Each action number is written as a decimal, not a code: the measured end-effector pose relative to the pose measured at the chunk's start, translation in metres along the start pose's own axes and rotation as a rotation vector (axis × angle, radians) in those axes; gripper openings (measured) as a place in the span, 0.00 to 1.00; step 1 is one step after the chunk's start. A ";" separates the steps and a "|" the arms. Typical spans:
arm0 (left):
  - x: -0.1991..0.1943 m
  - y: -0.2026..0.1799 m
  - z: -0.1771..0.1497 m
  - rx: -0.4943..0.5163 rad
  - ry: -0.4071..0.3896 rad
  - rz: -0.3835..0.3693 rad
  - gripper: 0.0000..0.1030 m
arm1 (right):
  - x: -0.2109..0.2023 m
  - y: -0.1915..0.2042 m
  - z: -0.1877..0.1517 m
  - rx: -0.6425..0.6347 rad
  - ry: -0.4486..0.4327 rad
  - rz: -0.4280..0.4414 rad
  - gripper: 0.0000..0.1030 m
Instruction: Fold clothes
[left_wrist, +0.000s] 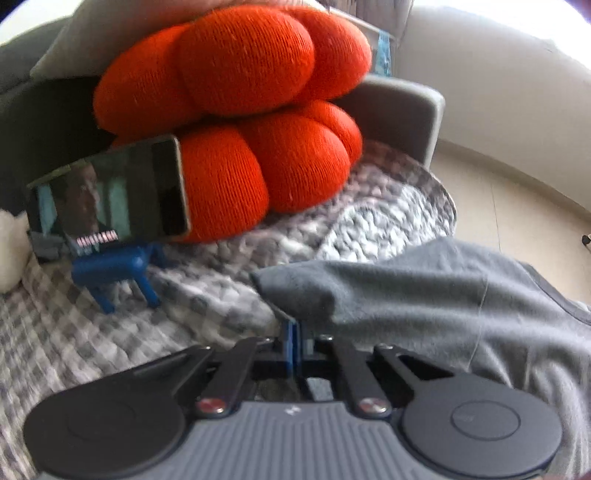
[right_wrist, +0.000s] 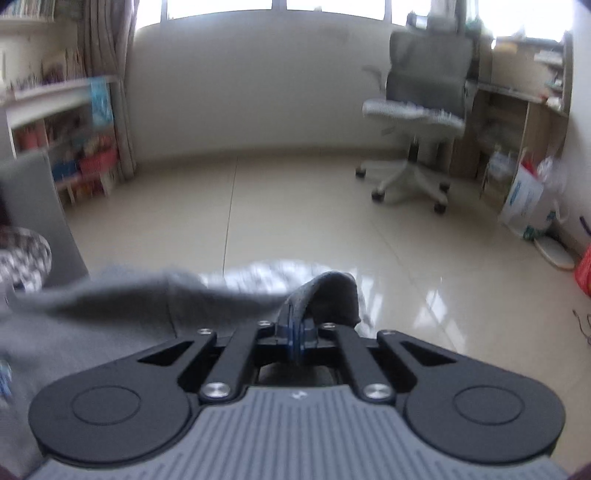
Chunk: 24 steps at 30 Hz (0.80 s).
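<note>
Both claws are clamped down on the same grey garment (left_wrist: 424, 295) right now. The left gripper (left_wrist: 293, 325) has its blue-tipped fingers pressed together with a corner of the grey fabric pinched between them, and the cloth spreads off to the right and drapes down past the edge of that view. The right gripper (right_wrist: 295, 321) is closed tight too, with a bunched fold of the grey garment (right_wrist: 110, 317) humped up over its fingertips and the rest of it stretching out to the left, so the piece hangs between the two tools. It's all a bit motion-blurred, so I can't tell what kind of garment it is, just soft grey knit with a seam line. Under the left side there's a grey and white checkered quilt (left_wrist: 184, 295) covering a grey sofa (left_wrist: 399, 107), and the garment sits over the quilt's right-hand part. Further back on the quilt is a big orange knotted cushion (left_wrist: 240, 110) leaning against the sofa back, with a phone (left_wrist: 110, 192) propped sideways against it on a small blue stand (left_wrist: 114, 273), screen lit with some video playing. The right side looks out over a shiny beige tiled floor (right_wrist: 295, 206), with a grey mesh office chair (right_wrist: 417, 122) on white castors near a wooden desk (right_wrist: 517, 110), a bookshelf (right_wrist: 62, 144) on the left beside a curtain (right_wrist: 110, 74), and a white paper bag (right_wrist: 528, 199) on the floor by the desk.
</note>
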<state>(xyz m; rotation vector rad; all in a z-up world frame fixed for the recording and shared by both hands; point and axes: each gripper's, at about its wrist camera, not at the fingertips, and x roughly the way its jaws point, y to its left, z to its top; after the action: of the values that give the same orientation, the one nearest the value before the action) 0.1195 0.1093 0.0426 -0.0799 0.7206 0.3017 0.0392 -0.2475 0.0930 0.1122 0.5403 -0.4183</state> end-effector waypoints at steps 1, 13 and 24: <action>-0.002 0.002 0.002 0.008 -0.015 0.012 0.02 | -0.006 -0.002 0.004 -0.006 -0.042 -0.002 0.02; 0.003 0.012 -0.002 0.107 0.000 0.141 0.02 | 0.021 -0.008 -0.008 -0.106 0.056 -0.046 0.02; -0.003 0.001 -0.010 0.250 0.032 0.114 0.07 | 0.020 -0.009 -0.004 -0.116 0.177 -0.043 0.03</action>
<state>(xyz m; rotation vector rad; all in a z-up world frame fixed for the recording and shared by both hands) 0.1109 0.1074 0.0376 0.1943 0.7909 0.3172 0.0489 -0.2619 0.0788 0.0256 0.7408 -0.4205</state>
